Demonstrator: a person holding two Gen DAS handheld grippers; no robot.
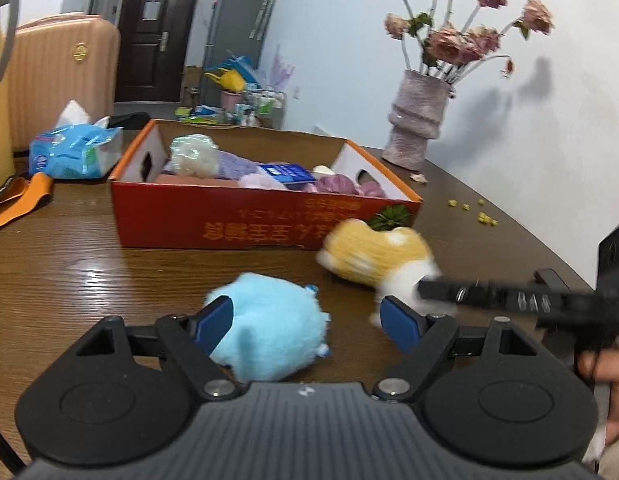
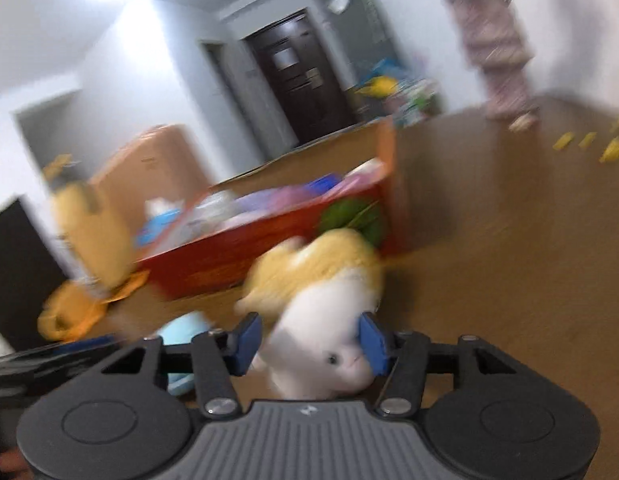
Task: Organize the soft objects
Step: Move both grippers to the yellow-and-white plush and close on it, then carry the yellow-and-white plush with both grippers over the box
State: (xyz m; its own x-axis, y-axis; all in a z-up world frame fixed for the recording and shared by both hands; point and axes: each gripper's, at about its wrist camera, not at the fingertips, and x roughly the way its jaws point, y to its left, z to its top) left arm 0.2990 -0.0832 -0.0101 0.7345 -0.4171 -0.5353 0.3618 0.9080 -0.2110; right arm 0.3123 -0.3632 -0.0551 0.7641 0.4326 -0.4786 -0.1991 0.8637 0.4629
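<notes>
Left wrist: one blue plush [image 1: 265, 328], fingers [image 1: 219, 320] released | one yellow-white plush [image 2: 321, 312], right contact unclear

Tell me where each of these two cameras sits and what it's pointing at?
Left wrist view: sits on the left gripper, looking along its open fingers at a blue plush between them on the wooden table; the right gripper and a hand show at right.
Right wrist view: sits on the right gripper, tilted and blurred, looking at the yellow-and-white plush between its fingers.
Both share the two plush toys, the red cardboard box and the pink vase.
</notes>
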